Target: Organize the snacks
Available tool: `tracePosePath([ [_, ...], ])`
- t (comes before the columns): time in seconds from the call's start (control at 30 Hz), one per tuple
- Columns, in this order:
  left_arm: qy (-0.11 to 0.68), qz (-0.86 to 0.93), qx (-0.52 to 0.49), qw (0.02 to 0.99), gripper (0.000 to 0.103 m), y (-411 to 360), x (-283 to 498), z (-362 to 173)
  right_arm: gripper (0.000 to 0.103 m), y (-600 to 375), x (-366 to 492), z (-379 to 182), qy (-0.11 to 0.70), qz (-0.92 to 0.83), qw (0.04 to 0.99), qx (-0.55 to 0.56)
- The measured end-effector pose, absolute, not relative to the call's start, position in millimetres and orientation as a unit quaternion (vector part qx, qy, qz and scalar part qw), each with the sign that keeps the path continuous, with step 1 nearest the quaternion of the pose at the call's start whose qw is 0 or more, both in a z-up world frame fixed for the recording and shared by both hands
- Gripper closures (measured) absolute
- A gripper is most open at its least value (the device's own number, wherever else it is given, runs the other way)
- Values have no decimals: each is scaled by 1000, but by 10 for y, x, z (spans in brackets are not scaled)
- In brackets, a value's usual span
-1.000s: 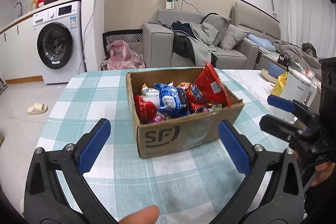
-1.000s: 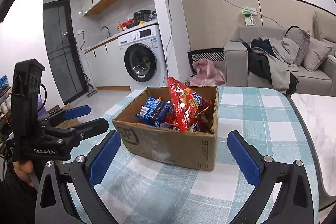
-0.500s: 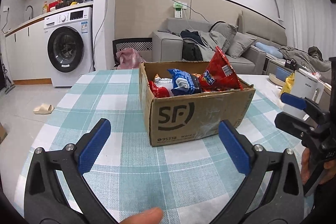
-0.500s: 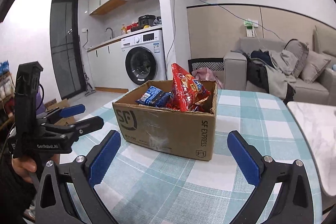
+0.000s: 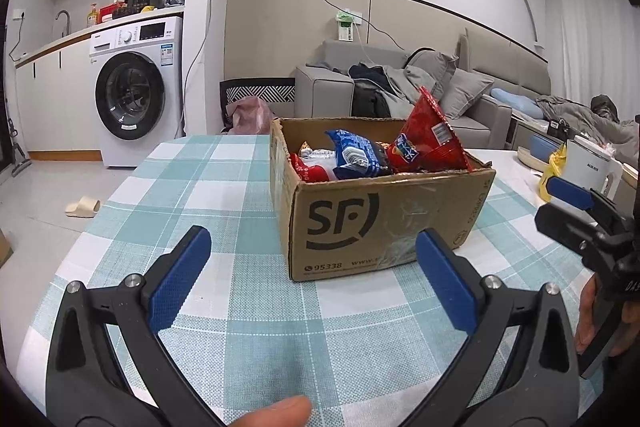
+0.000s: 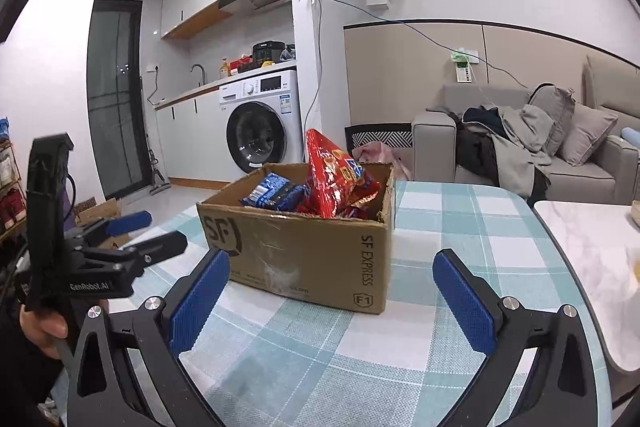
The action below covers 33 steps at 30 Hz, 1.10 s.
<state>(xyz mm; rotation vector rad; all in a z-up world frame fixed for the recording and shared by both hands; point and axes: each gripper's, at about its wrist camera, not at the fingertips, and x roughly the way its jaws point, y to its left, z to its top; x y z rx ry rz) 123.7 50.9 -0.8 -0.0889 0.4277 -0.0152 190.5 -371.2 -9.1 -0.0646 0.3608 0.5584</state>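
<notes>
A brown cardboard box (image 5: pixel 380 223) (image 6: pixel 304 251) stands on the checked tablecloth (image 5: pixel 224 195), full of snack packets. A tall red bag (image 5: pixel 430 139) (image 6: pixel 332 179) sticks up out of it beside a blue packet (image 5: pixel 356 155) (image 6: pixel 276 191) and a small red-and-white one (image 5: pixel 316 167). My left gripper (image 5: pixel 312 275) is open and empty, low over the cloth just in front of the box. My right gripper (image 6: pixel 330 291) is open and empty too, facing the box's corner. Each gripper shows in the other's view: right gripper (image 5: pixel 560 203), left gripper (image 6: pixel 148 231).
A white marble table (image 6: pixel 592 259) adjoins the checked one on the right, with a white kettle (image 5: pixel 592 163) and yellow bag (image 5: pixel 554 167). Behind are a grey sofa (image 5: pixel 400 95) piled with clothes, a washing machine (image 5: pixel 136 95), and a slipper (image 5: pixel 82 207) on the floor.
Both grippers have dropped lower and nearer the tabletop, so the box now looks taller and I see its side more than its contents. Both stay open; nothing was grasped.
</notes>
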Motion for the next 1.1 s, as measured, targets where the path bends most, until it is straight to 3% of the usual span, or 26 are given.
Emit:
tracePosePath([
  [1.1, 204, -2, -42, 978, 1, 516, 1173, -17, 0, -3713, 1918, -113, 173, 262, 949, -32],
])
